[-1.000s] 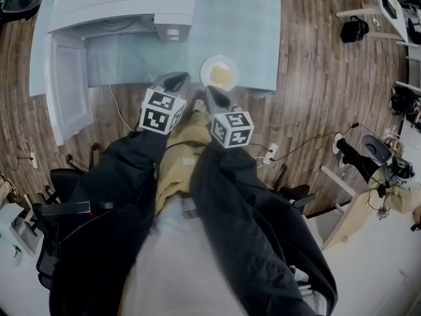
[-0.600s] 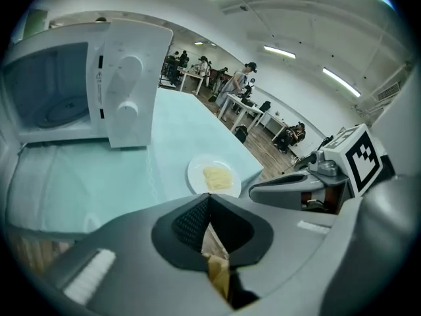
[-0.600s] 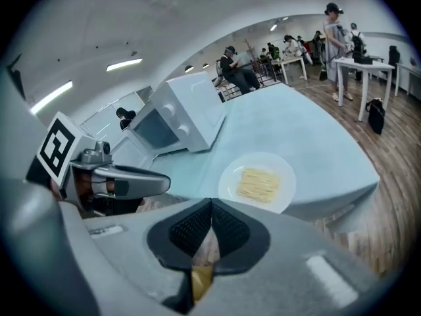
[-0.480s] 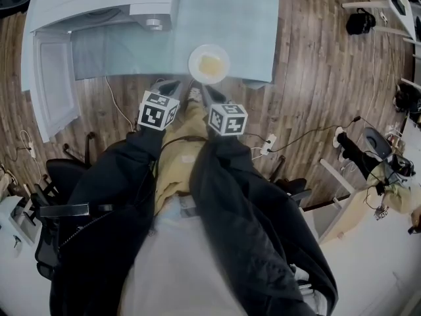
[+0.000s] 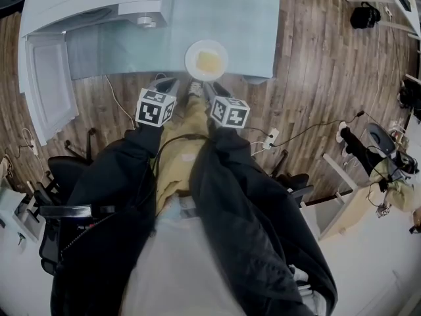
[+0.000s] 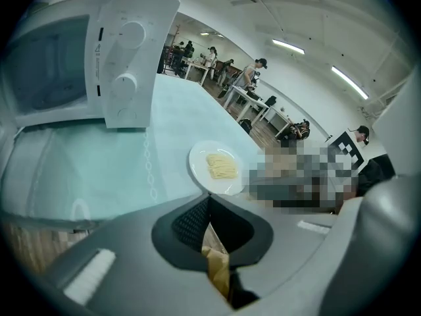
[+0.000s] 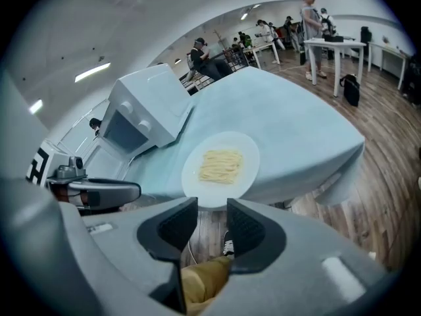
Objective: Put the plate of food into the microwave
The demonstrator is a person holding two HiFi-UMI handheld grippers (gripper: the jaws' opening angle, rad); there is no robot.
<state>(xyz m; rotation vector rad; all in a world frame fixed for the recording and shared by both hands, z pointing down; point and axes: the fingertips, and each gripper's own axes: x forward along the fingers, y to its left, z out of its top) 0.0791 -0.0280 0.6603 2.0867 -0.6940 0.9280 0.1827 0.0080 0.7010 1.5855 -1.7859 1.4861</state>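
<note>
A white plate (image 5: 206,60) with pale yellow noodles sits near the front edge of the light blue table (image 5: 250,25). It also shows in the left gripper view as the plate (image 6: 220,166) and in the right gripper view as the plate (image 7: 220,166). The white microwave (image 5: 99,5) stands at the table's far left, its door (image 5: 46,84) swung open. My left gripper (image 5: 166,84) hangs just before the table edge, left of the plate, its jaws shut and empty (image 6: 209,203). My right gripper (image 5: 212,91) is right below the plate; its jaws (image 7: 212,219) are opening, with nothing between them.
Cables and a power strip (image 5: 271,151) lie on the wooden floor. Office chairs (image 5: 66,176) stand to my left. Desks and people fill the room behind the table (image 7: 316,25). The microwave's knobs (image 6: 125,81) face the left gripper.
The head view has shifted, so the plate and table sit a little higher and further left in the picture. Both grippers stay by the table's front edge under the plate.
</note>
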